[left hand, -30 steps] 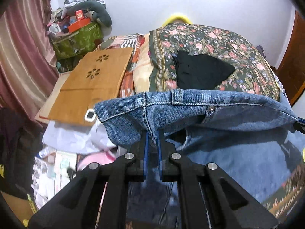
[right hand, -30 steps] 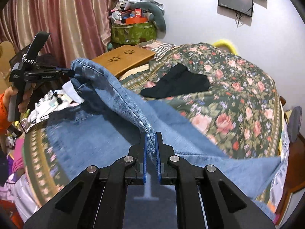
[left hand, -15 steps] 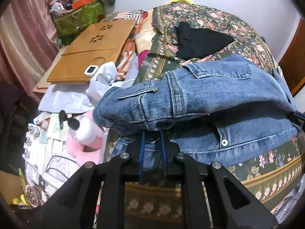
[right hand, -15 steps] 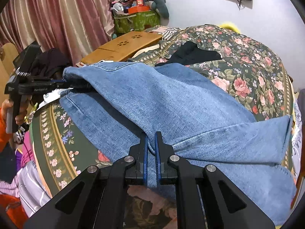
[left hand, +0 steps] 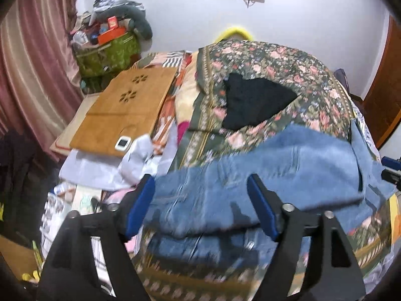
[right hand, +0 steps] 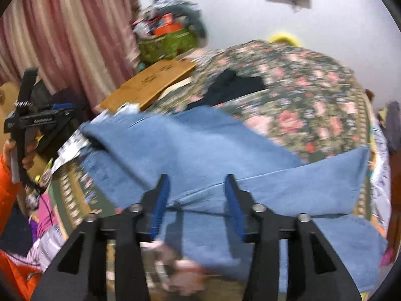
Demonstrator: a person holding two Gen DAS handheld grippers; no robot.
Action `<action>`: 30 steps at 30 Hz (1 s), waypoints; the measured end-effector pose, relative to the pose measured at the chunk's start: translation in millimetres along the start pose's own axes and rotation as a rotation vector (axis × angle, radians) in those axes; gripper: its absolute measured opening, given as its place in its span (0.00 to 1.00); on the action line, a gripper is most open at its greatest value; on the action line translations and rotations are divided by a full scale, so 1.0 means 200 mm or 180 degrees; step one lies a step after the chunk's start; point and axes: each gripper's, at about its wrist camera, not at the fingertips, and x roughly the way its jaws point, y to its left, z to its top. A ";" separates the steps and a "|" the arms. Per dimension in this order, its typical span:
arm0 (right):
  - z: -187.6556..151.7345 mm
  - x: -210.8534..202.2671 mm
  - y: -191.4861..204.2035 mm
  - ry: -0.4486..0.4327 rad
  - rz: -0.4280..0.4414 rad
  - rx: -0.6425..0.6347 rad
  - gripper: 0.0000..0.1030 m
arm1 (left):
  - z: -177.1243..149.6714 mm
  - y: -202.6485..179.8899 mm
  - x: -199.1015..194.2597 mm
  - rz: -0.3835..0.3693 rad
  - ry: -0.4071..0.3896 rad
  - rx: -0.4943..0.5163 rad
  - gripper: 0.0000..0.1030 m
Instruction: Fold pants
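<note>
- the blue jeans (left hand: 263,175) were laid folded over on the floral bedspread (left hand: 275,62), at its near edge, the upper layer doubled back over the lower one.
- in the right wrist view the jeans (right hand: 200,155) were spread across the bed from the left edge to the right, a fold line running across just ahead of the fingers.
- the left gripper (left hand: 200,205) was seen released, its jaws just opened wide; denim lay in view between the blue pads (left hand: 140,205) but was not pressed by them.
- the right gripper (right hand: 195,203) was likewise let go, its jaws just opened partway, the pads (right hand: 160,200) standing clear of the cloth on either side.
- a black garment (left hand: 253,100) was lying farther back on the bedspread, well apart from the jeans.
- a wooden lap desk (left hand: 125,110) was placed left of the bed, a small white device (left hand: 123,142) on its near corner.
- a green bag (left hand: 107,55) heaped with clutter was set beyond it against the wall, beside a pink curtain (left hand: 32,62).
- in the right wrist view the left gripper (right hand: 52,115) was held by a hand (right hand: 27,150) in an orange sleeve (right hand: 7,183).
</note>
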 end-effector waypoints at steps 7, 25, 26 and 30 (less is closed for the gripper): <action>0.09 0.02 -0.45 0.0020 -0.0527 0.0519 0.62 | 0.23 -0.20 0.21 -0.0117 0.0093 0.0094 0.86; 0.10 0.70 -1.31 0.0794 -0.0941 0.1543 0.62 | 0.42 -0.48 0.87 -0.0005 0.0780 0.0463 0.86; 0.09 0.70 -1.33 0.0791 -0.0929 0.1566 0.56 | 0.41 -0.48 0.88 -0.0009 0.0808 0.0479 0.86; 0.04 0.67 -1.34 0.0719 -0.0854 0.1568 0.17 | 0.36 -0.52 0.90 0.0015 0.0869 0.0624 0.86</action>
